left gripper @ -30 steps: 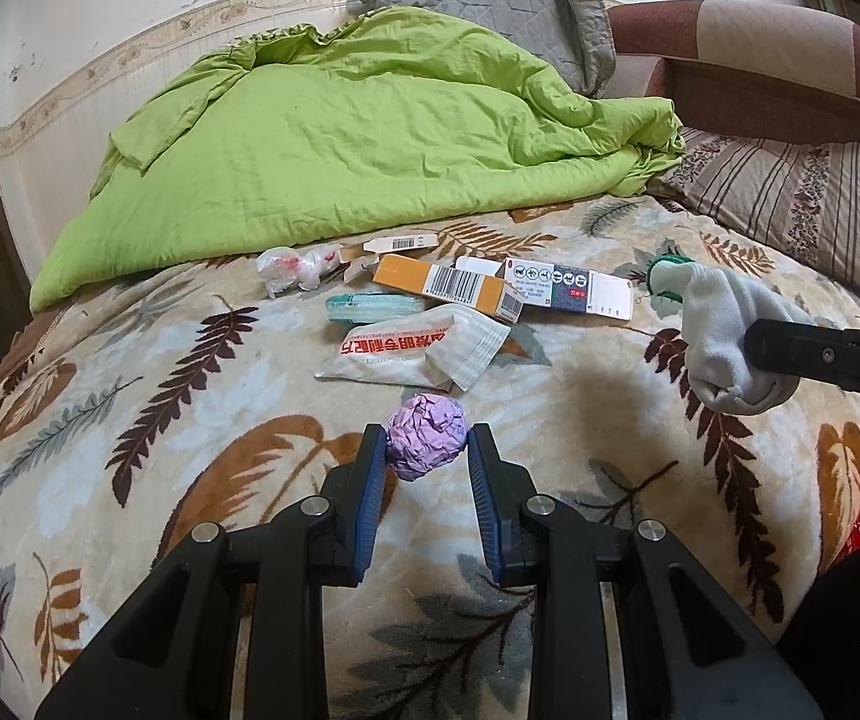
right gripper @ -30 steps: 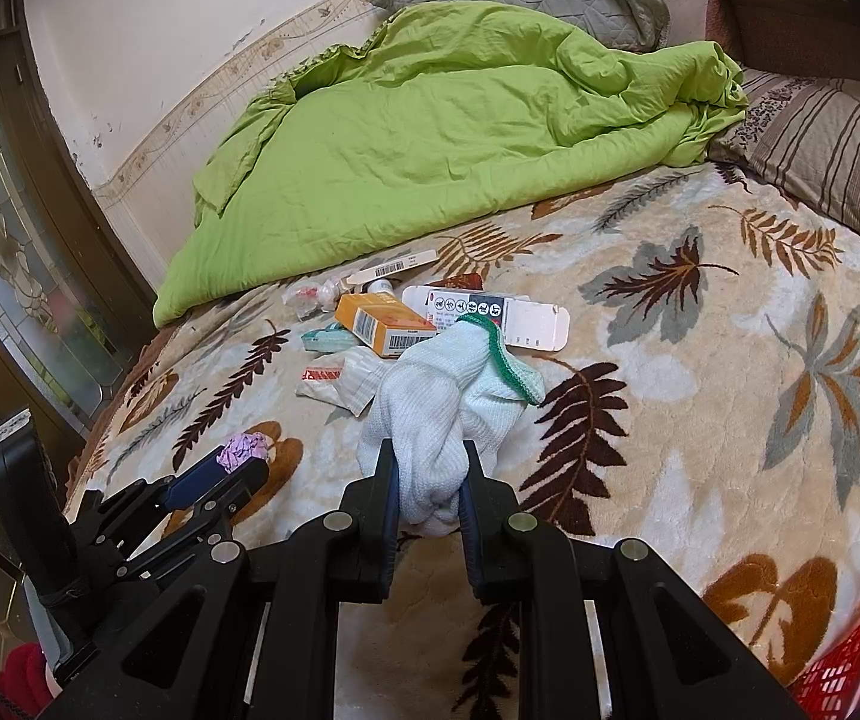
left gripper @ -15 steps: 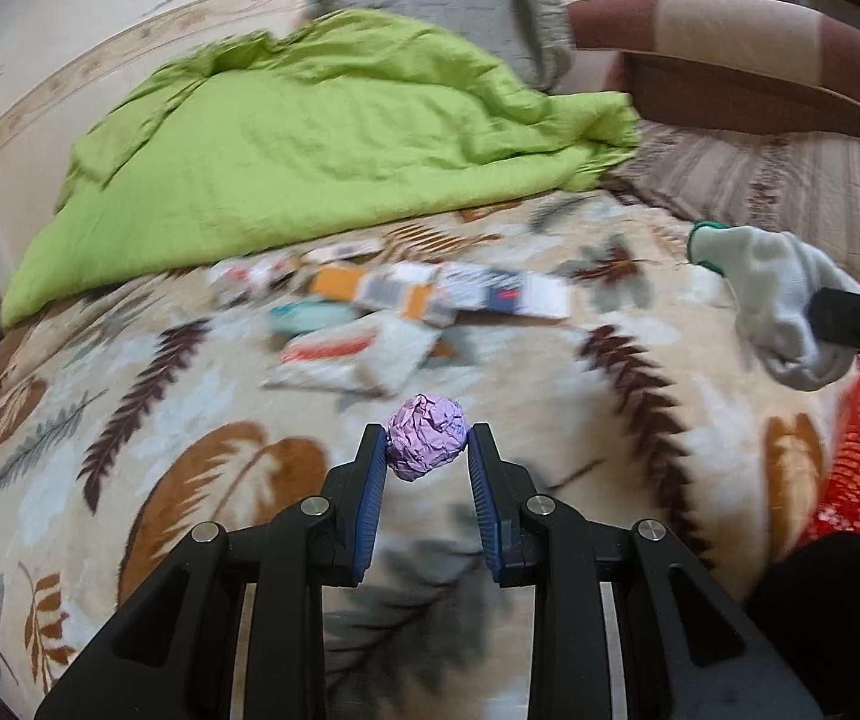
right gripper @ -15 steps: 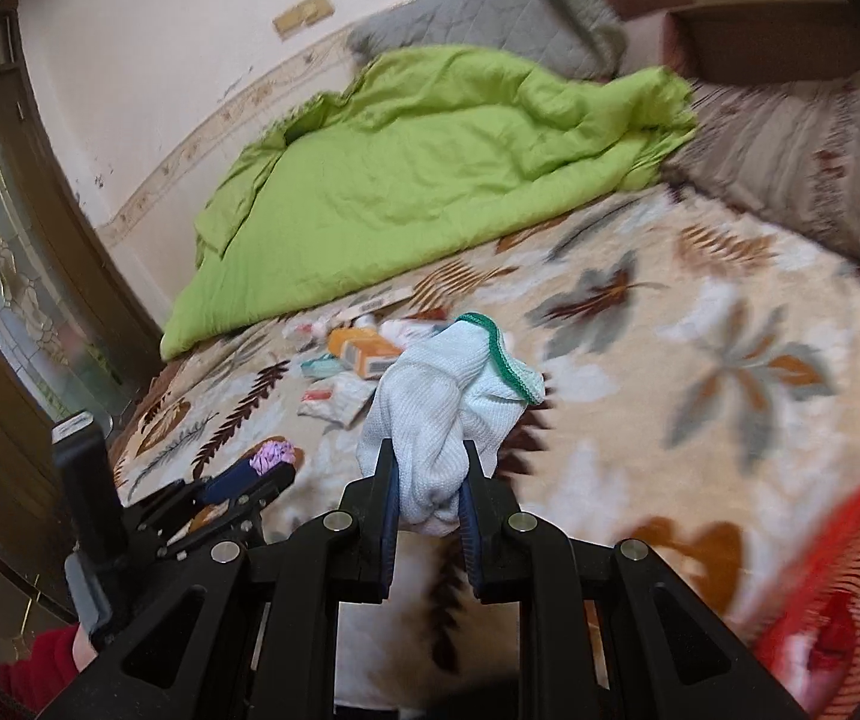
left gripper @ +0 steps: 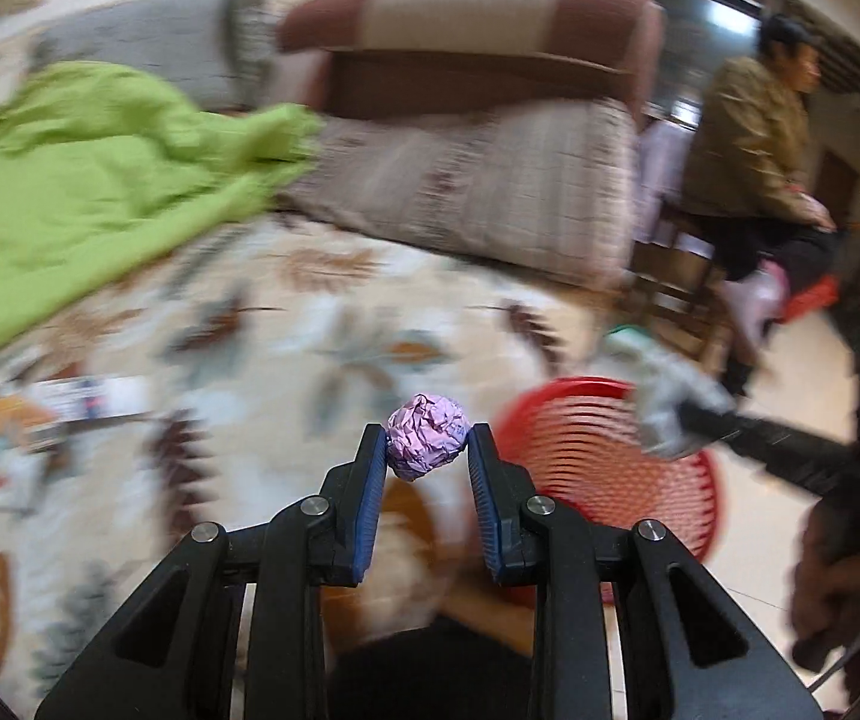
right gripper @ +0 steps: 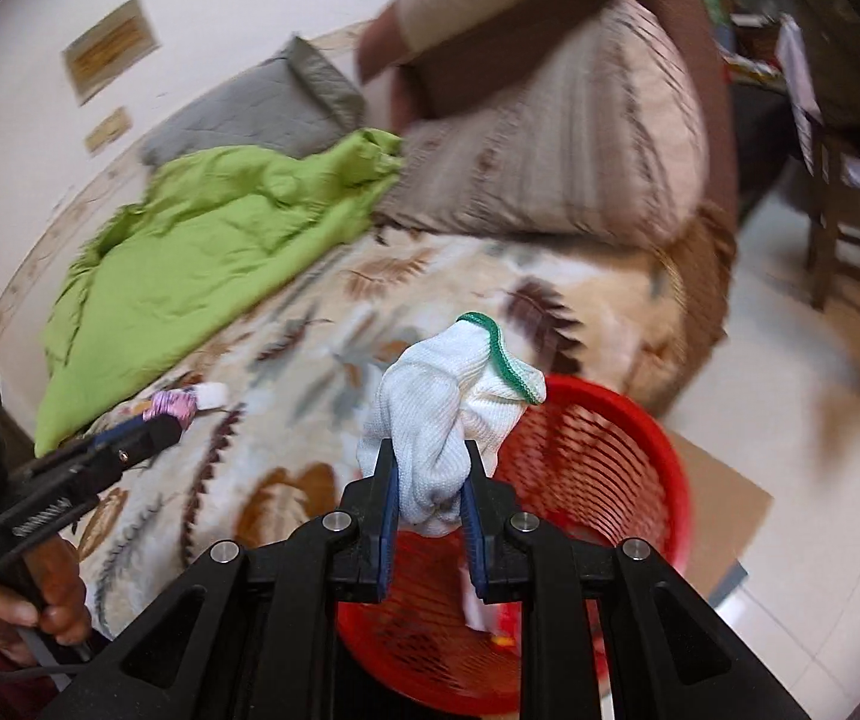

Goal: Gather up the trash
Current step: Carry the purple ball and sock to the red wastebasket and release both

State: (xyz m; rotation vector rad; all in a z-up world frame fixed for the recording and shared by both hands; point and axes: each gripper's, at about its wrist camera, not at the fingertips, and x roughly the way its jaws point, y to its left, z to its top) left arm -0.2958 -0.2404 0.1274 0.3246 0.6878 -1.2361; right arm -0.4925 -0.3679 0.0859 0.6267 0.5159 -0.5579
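Now both tools have swung off the bed (left gripper: 370, 312) toward the red basket (right gripper: 598, 450): left tool (left gripper: 427, 456) pinches the purple wad (left gripper: 427, 437), right tool (right gripper: 428, 480) grips the white glove (right gripper: 442, 396) above the basket's rim.

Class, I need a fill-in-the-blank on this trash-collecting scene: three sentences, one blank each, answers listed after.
1. The left gripper is shut on a crumpled ball coloured ____.
2. The right gripper is shut on a white glove with a ____ cuff.
3. The red basket stands on the ____, beside the bed.

Answers: purple; green; floor
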